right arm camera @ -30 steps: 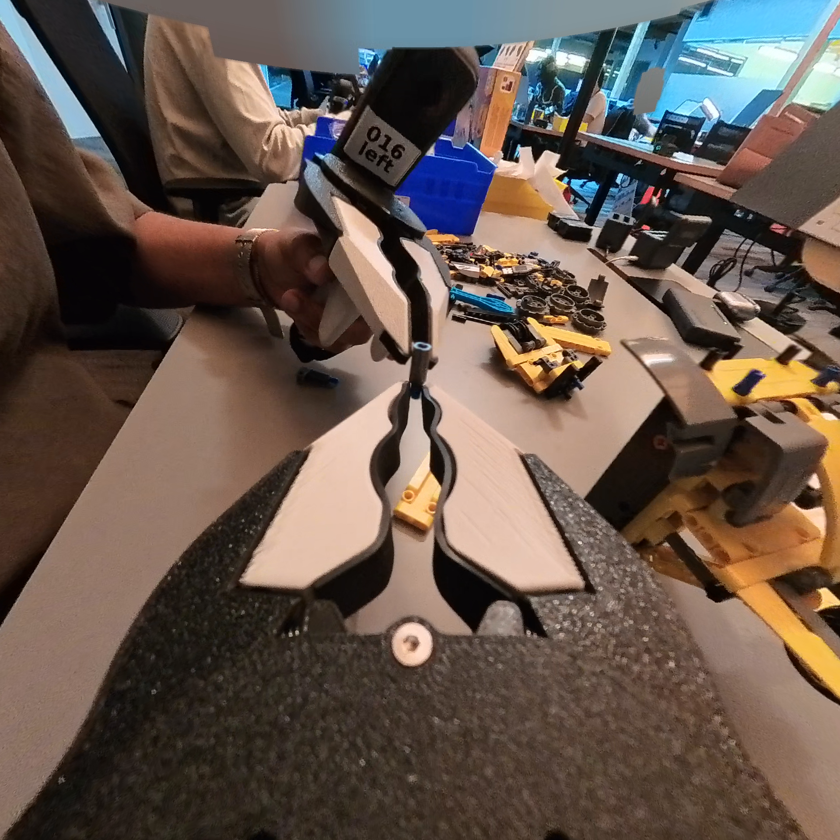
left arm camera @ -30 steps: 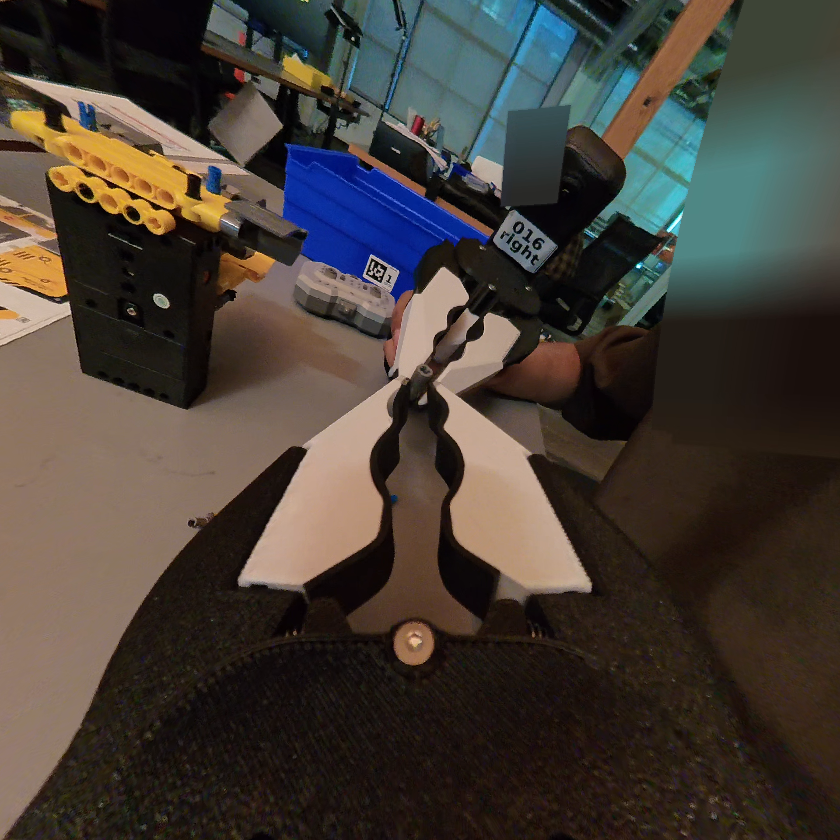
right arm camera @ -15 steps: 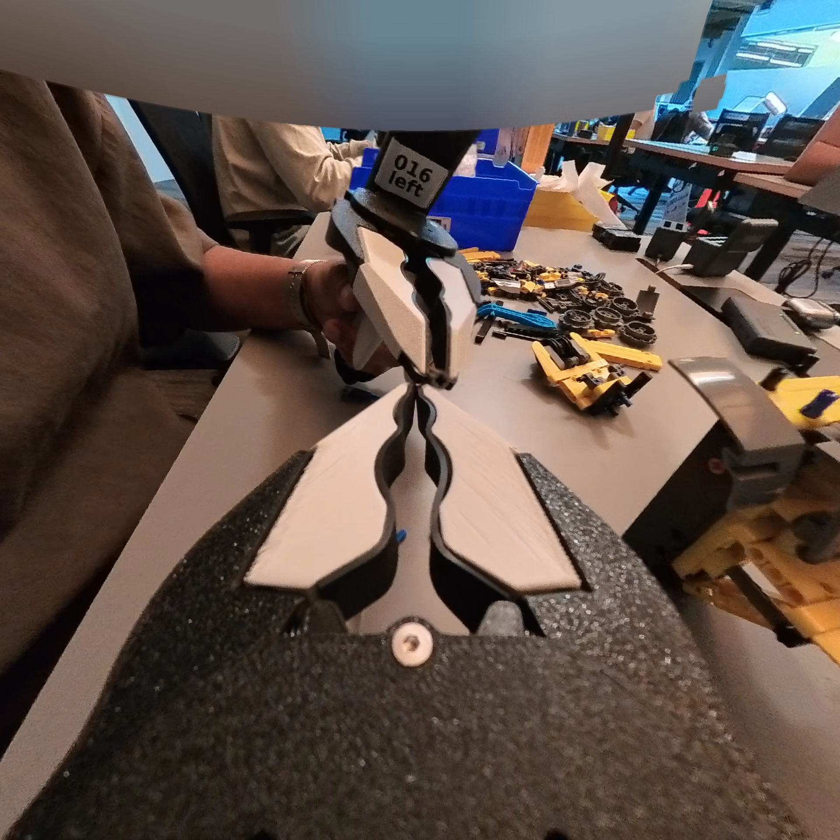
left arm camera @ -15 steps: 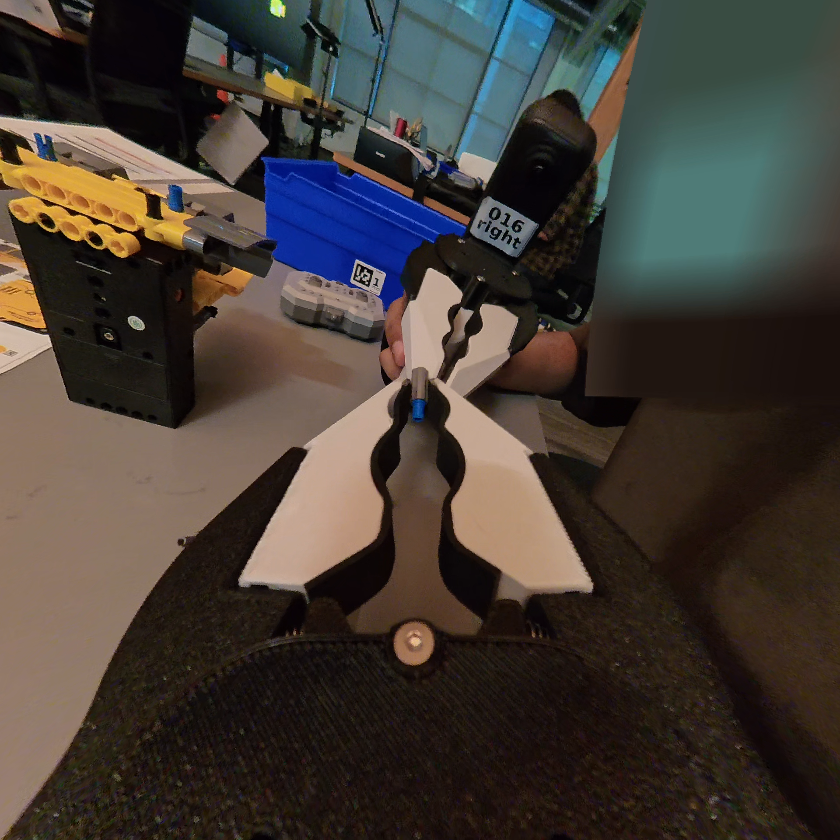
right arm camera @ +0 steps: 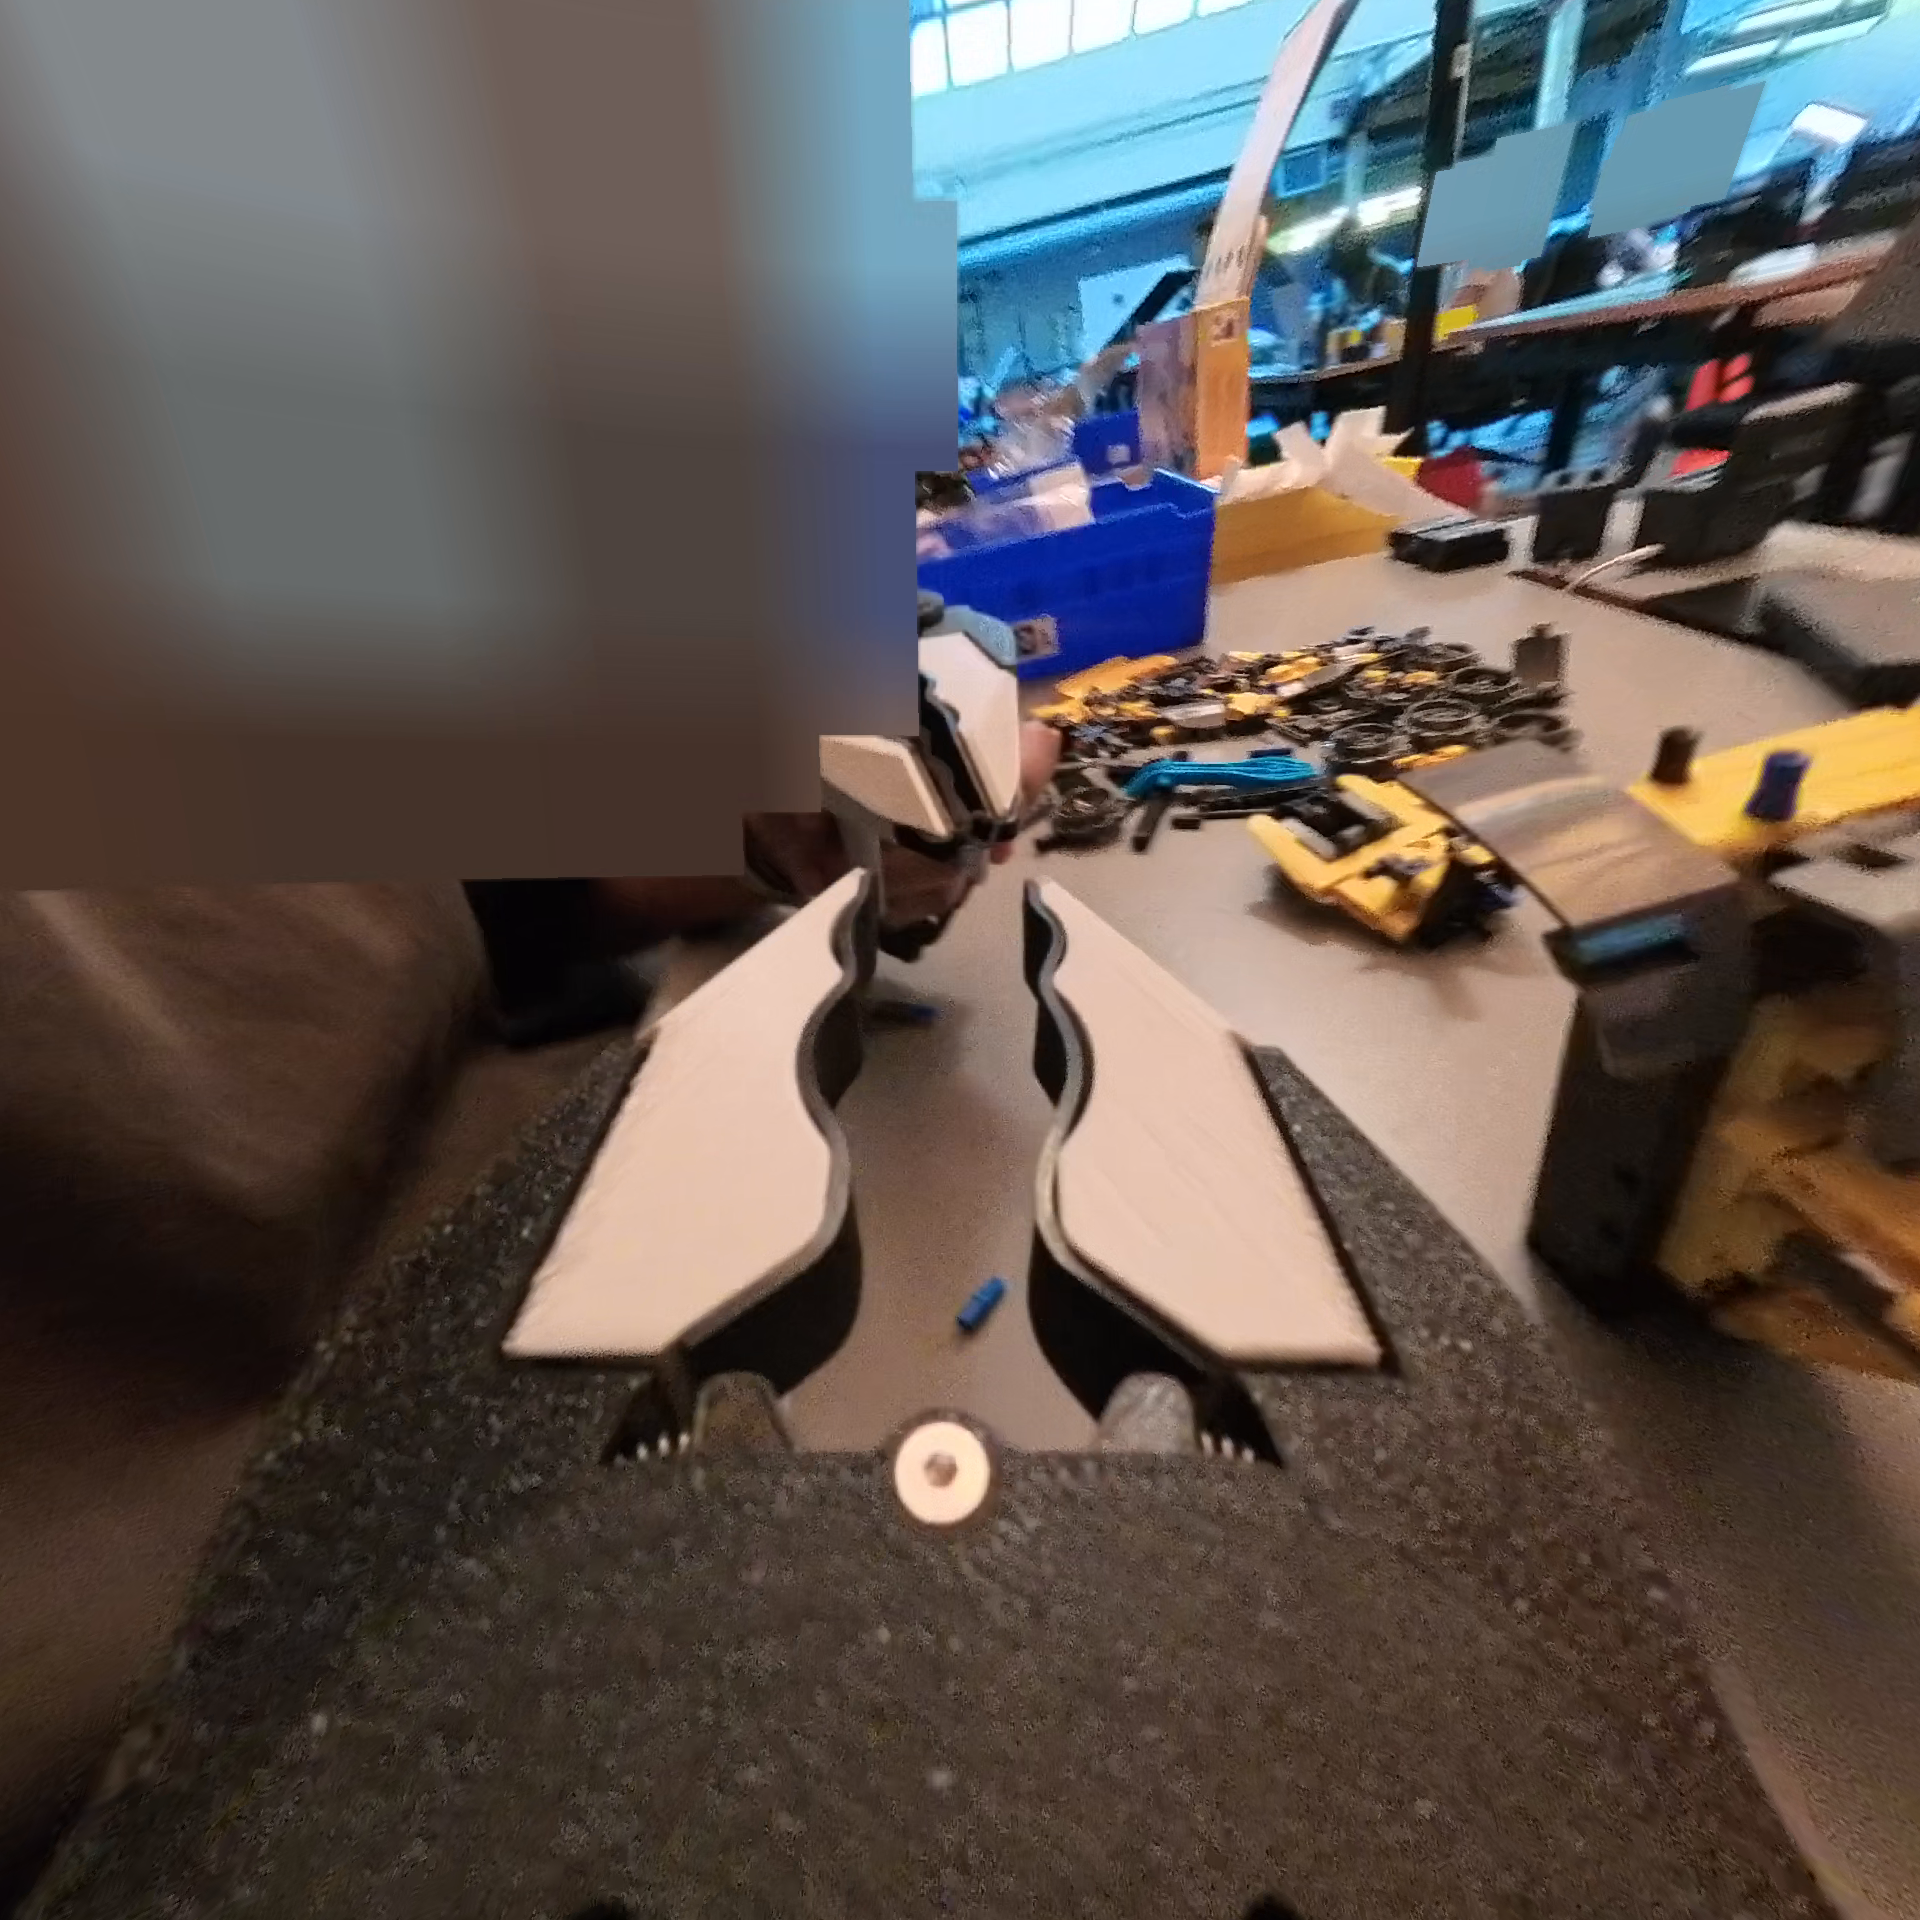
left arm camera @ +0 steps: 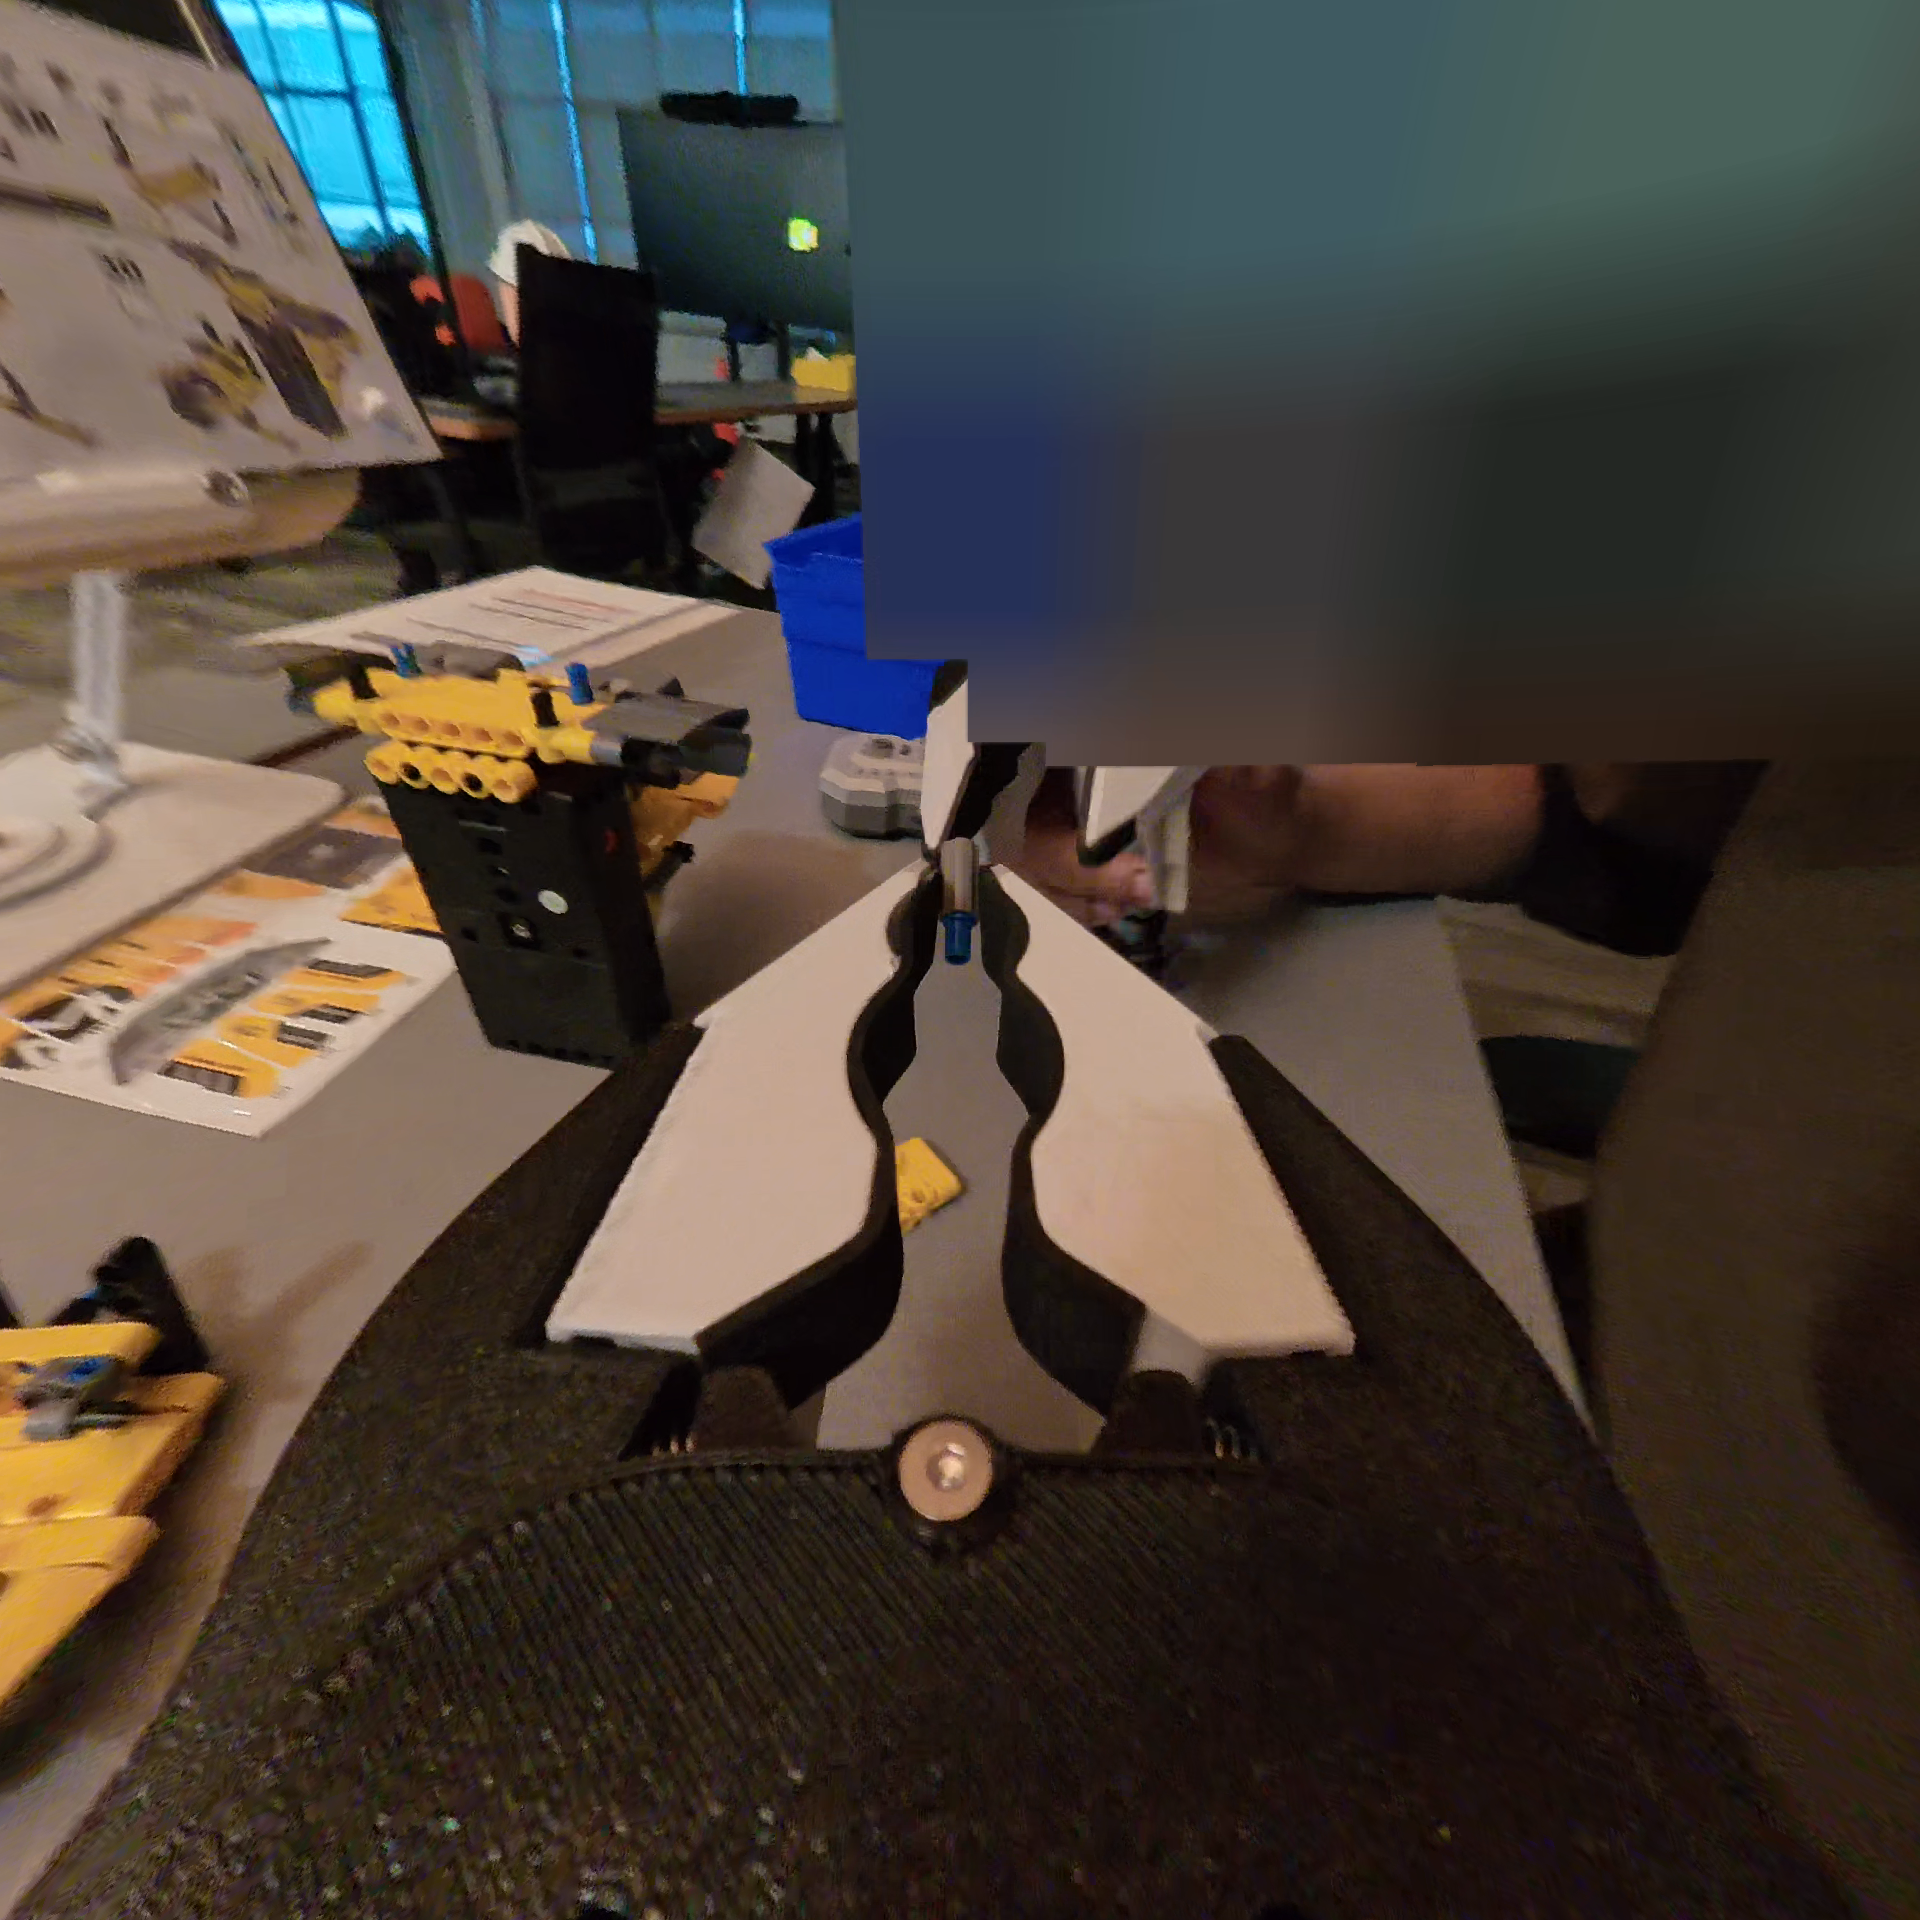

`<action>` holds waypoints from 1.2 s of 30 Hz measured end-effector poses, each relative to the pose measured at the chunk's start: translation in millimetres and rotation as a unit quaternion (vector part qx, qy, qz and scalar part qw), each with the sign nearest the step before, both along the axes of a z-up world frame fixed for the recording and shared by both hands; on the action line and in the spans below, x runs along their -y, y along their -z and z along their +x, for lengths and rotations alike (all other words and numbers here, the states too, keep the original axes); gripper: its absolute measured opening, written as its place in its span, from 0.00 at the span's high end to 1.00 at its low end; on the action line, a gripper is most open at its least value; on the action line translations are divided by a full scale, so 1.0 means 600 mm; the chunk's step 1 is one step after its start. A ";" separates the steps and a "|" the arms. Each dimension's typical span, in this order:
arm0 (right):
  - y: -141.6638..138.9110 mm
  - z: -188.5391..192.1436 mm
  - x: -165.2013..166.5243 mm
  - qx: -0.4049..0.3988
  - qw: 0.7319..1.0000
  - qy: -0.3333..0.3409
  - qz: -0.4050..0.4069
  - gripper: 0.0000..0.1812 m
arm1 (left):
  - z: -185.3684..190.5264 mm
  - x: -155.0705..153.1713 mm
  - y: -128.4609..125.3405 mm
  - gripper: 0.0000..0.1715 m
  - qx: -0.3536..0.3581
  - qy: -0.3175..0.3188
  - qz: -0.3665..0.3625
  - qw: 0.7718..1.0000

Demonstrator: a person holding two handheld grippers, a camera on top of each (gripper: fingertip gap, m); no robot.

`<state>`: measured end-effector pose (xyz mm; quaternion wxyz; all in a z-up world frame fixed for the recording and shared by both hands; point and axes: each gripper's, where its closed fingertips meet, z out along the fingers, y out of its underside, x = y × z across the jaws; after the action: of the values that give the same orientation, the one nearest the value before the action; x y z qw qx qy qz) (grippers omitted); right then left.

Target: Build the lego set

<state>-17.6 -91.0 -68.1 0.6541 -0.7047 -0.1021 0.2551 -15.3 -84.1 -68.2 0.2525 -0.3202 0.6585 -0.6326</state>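
Note:
My left gripper (left arm camera: 958, 896) is shut on a small grey sleeve (left arm camera: 961, 864) with a blue pin (left arm camera: 956, 932) sticking out of its near end, held above the grey table (left arm camera: 364, 1164). My right gripper (right arm camera: 945, 891) is open and empty, low over the table. It also shows in the left wrist view (left arm camera: 1013, 847), just behind the sleeve. The left gripper shows in the right wrist view (right arm camera: 982, 826), a little beyond my open tips. A loose blue pin (right arm camera: 982, 1302) lies on the table between the right fingers.
A black-and-yellow brick model (left arm camera: 520, 831) (right arm camera: 1714, 987) stands on the table. A small yellow plate (left arm camera: 925, 1184), a yellow sub-assembly (right arm camera: 1361, 852), a pile of loose parts (right arm camera: 1351, 696), a blue bin (right arm camera: 1081, 571), a grey hub (left arm camera: 873, 795) and instruction sheets (left arm camera: 208, 987) lie around. Both grippers' tips are close together, under 4 cm apart.
My right gripper has opened and drawn back from the left gripper's tips. The left gripper keeps the grey sleeve with the blue pin. Both views have swung round.

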 end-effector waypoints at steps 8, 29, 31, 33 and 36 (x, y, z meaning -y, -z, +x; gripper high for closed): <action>0.028 0.008 -0.009 -0.088 0.993 -0.011 -0.077 0.86 | 0.002 0.014 0.031 0.98 0.032 -0.022 0.113 0.993; -0.031 -0.014 0.020 0.010 0.999 -0.026 0.046 0.97 | -0.024 0.021 -0.022 0.86 -0.119 0.118 -0.196 0.966; -0.032 -0.023 0.020 0.033 0.998 -0.025 0.056 0.96 | -0.031 0.029 -0.026 0.88 -0.135 0.147 -0.225 0.954; -0.030 -0.030 0.019 0.053 0.996 -0.024 0.061 0.96 | -0.033 0.032 -0.030 0.93 -0.144 0.162 -0.247 0.944; -0.030 -0.036 0.018 0.064 0.996 -0.021 0.066 0.96 | -0.036 0.034 -0.028 0.94 -0.156 0.175 -0.257 0.938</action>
<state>-39.2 -101.7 -49.9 0.6859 -0.6726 -0.1751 0.2158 -36.7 -104.5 -51.6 -0.0589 -0.3482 0.5506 -0.7563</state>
